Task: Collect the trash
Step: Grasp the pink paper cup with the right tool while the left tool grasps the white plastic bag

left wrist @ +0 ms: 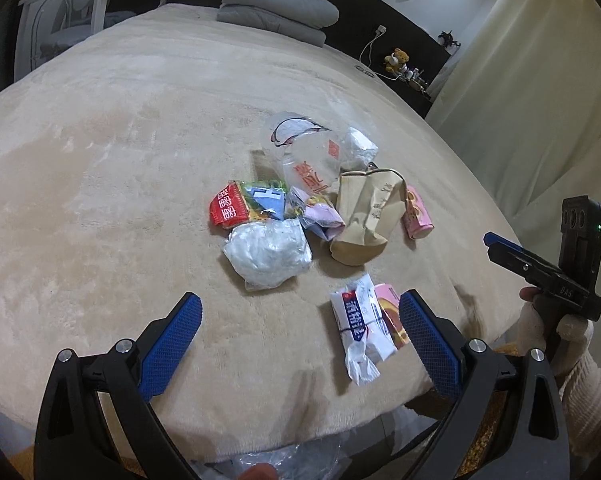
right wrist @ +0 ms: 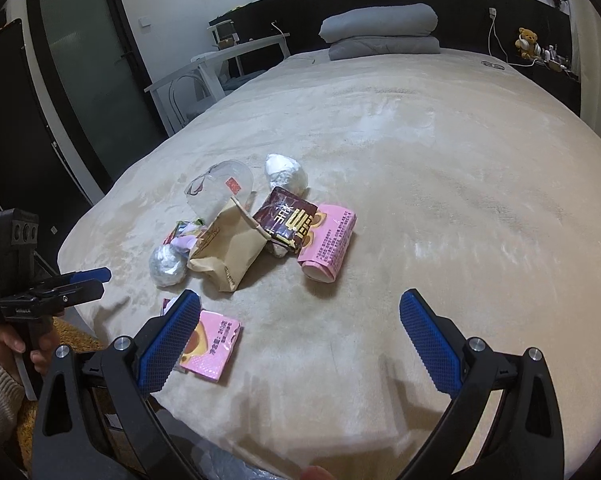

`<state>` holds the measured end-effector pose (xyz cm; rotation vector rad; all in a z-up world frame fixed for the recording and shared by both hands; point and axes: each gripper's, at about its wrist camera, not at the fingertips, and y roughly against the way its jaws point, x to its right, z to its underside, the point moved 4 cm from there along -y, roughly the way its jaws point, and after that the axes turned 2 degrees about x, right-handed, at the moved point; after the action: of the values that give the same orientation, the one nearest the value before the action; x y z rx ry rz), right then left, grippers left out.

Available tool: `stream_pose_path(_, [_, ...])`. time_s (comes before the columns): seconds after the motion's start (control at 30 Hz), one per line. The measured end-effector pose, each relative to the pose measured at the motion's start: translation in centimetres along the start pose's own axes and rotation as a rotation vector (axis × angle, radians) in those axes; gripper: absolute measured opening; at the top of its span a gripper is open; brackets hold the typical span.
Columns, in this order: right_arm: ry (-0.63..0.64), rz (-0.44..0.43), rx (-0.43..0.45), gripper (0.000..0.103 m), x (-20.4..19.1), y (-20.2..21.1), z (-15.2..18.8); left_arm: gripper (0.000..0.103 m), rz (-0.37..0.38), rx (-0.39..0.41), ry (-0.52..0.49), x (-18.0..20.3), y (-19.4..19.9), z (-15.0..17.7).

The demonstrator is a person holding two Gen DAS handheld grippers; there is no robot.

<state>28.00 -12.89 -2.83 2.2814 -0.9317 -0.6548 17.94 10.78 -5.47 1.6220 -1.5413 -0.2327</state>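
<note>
Both tools hover empty, presumably choosing a first piece. The left gripper (left wrist: 300, 336) is spread wide, a white wrapper (left wrist: 360, 324) just inside its right finger. The right gripper (right wrist: 300, 336), likewise spread, has a pink packet (right wrist: 212, 346) by its left finger. Ahead lies the trash pile (left wrist: 296, 208) on the bed (left wrist: 120, 160).
</note>
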Motion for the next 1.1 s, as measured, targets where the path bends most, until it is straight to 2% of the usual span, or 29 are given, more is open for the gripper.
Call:
stream_pose_path(0.13, [-0.040, -0.025, -0.032, 0.098, 1.1, -2.0, -0.8, 0.097, 0.028, -0.053, 0.059, -0.7, -2.3, -1.3])
stream_pose_path(0.33, [-0.107, -0.067, -0.080, 0.097, 2.5, -5.0, -2.0, 0.095, 0.027, -0.104, 0.092, -1.9, -5.1, -2.3])
stream_pose_path(0.4, [-0.124, -0.075, -0.091, 0.086, 2.9, -5.8, -2.3, 0.095, 0.036, -0.119, 0.101, -2.1, -5.8, -2.4])
stream_pose_path(0.53, [-0.181, -0.109, -0.146, 0.082, 3.7, -7.7, -2.4, 0.095, 0.045, -0.137, 0.105, -2.7, -6.9, -2.7])
stream_pose_path(0.57, [-0.191, -0.119, -0.157, 0.074, 3.8, -8.0, -2.4, 0.091, 0.045, -0.141, 0.104, -2.8, -7.1, -2.8])
stream_pose_path(0.6, [-0.202, -0.128, -0.167, 0.070, 3.9, -8.3, -2.4, 0.081, 0.044, -0.149, 0.101, -2.9, -7.4, -2.9])
stream_pose_path(0.63, [-0.214, -0.139, -0.174, 0.070, 4.0, -8.5, -2.4, 0.077, 0.042, -0.156, 0.097, -3.1, -7.6, -2.9])
stream_pose_path(0.67, [-0.226, -0.147, -0.175, 0.067, 4.0, -8.6, -2.4, 0.076, 0.040, -0.158, 0.093, -3.2, -7.7, -2.9])
stream_pose_path(0.7, [-0.238, -0.156, -0.179, 0.059, 4.0, -8.7, -2.4, 0.073, 0.038, -0.158, 0.088, -3.2, -7.8, -2.9])
stream_pose_path(0.8, [-0.252, -0.166, -0.200, 0.045, 3.9, -9.1, -2.3, 0.061, 0.011, -0.159, 0.054, -3.0, -7.9, -2.9])
stream_pose_path(0.83, [-0.250, -0.158, -0.206, 0.041, 3.9, -9.2, -2.2, 0.060, 0.006, -0.160, 0.045, -3.0, -8.0, -2.9])
stream_pose_path(0.93, [-0.252, -0.154, -0.205, 0.038, 3.9, -9.3, -2.2, 0.055, 0.000, -0.150, 0.022, -2.8, -7.9, -3.1])
stream_pose_path(1.1, [-0.248, -0.145, -0.189, 0.037, 3.9, -8.7, -2.0, 0.054, -0.006, -0.129, 0.012, -2.3, -7.2, -2.7])
